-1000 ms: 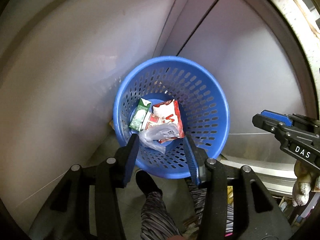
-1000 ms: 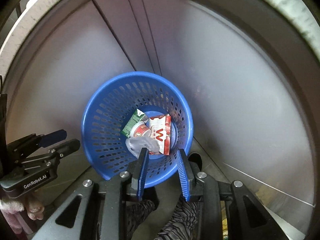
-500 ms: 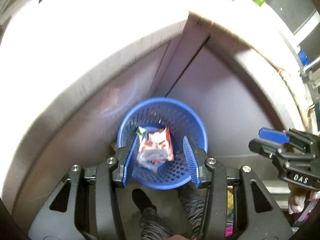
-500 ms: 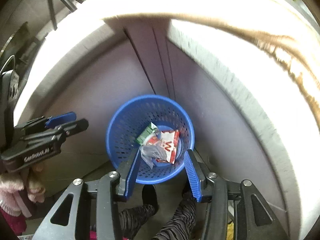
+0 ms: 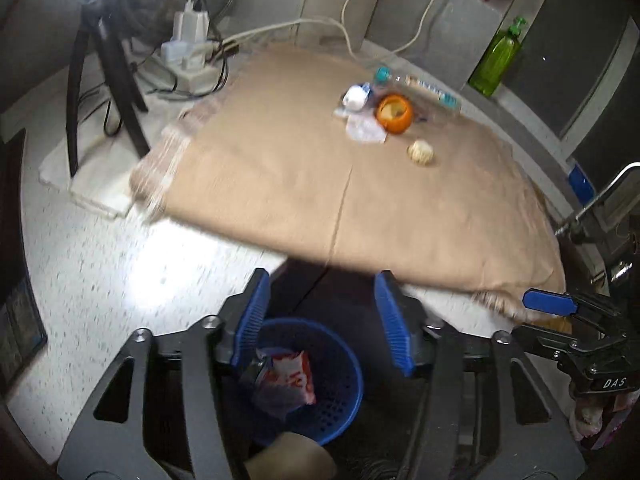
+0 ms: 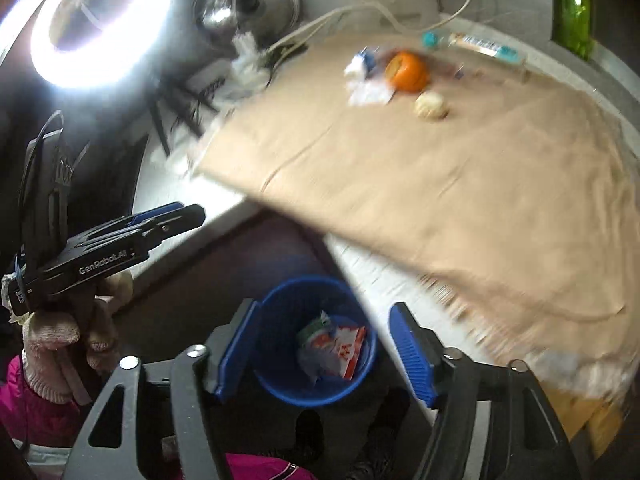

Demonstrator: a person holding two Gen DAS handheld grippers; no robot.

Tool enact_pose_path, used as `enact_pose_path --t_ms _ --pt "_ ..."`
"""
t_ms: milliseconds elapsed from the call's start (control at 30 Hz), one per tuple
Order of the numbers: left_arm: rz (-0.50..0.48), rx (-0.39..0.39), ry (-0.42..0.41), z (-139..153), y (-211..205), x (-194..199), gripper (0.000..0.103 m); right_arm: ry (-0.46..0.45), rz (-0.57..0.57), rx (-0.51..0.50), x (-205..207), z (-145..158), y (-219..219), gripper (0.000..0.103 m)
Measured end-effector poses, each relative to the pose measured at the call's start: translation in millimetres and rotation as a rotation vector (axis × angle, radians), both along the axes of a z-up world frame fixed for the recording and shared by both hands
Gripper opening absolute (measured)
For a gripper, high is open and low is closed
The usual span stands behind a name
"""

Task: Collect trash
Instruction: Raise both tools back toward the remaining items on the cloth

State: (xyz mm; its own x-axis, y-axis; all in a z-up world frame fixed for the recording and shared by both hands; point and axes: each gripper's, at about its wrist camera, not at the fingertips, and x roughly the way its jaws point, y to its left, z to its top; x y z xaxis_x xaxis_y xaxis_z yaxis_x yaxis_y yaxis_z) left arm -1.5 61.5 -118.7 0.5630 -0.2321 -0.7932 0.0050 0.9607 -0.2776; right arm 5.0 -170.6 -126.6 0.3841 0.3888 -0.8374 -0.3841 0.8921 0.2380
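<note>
Both views blurred by motion; fine detail unreliable.

Left gripper [image 5: 322, 320]: blue ribbed fingers [image 5: 250, 320] spread wide, nothing between them. Right gripper [image 6: 326, 356]: fingers [image 6: 412, 356] also wide apart and empty. In the left wrist view the right gripper appears at the right edge, its own blue-tipped fingers only narrowly parted. In the right wrist view the left gripper sits at the left edge, held in a light knit glove [image 6: 52, 340].

Blue perforated plastic basket [image 5: 344, 356] stands on the floor below the bench edge, beneath both grippers. Inside it: a red-and-white snack wrapper [image 5: 292, 372], a green-and-white carton [image 6: 316, 328] and a crumpled clear plastic piece [image 5: 276, 398].

Speckled white bench [image 5: 120, 264] carries a tan cloth [image 5: 320, 184]. Remaining trash lies grouped near the far side of the cloth, well apart from both grippers: hollow orange peel [image 5: 394, 114], crumpled white paper [image 5: 366, 130] just beside it, small pale ball-shaped lump [image 5: 420, 152] nearby, clear plastic bottle with teal cap [image 5: 420, 88] lying on its side behind the peel, and a white-and-blue crumpled item [image 5: 356, 96].

Also present: green soap bottle [image 5: 498, 58] on a ledge, white power strip with cables [image 5: 188, 52], black tripod [image 5: 108, 64], lit ring light [image 6: 102, 20].
</note>
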Motion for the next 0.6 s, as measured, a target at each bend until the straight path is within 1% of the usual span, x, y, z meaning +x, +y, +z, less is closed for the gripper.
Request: enact_pose_path --t_ms 67,133,167,300,400,467,600 --pt "0.014 -0.008 -0.013 4 -6 10 0.058 -0.032 -0.017 -0.006 11 9 -12 0.080" --pt "0.024 -0.024 -0.011 7 -11 26 0.058 -0.070 -0.035 -0.016 19 16 -24 0.088" --pt "0.023 -0.033 -0.009 9 -14 32 0.058 -0.086 -0.043 -0.018 24 19 -28 0.089" --pt "0.030 -0.031 -0.013 10 -32 57 0.058 -0.119 -0.075 -0.017 45 31 -52 0.089" --pt "0.028 -0.056 -0.008 8 -39 72 0.058 -0.137 -0.077 -0.028 61 35 -66 0.089" --pt "0.031 -0.073 0.000 7 -42 81 0.058 -0.133 -0.071 -0.026 72 35 -71 0.089" --pt "0.025 -0.063 0.001 6 -54 102 0.058 -0.117 -0.055 -0.009 93 36 -77 0.089"
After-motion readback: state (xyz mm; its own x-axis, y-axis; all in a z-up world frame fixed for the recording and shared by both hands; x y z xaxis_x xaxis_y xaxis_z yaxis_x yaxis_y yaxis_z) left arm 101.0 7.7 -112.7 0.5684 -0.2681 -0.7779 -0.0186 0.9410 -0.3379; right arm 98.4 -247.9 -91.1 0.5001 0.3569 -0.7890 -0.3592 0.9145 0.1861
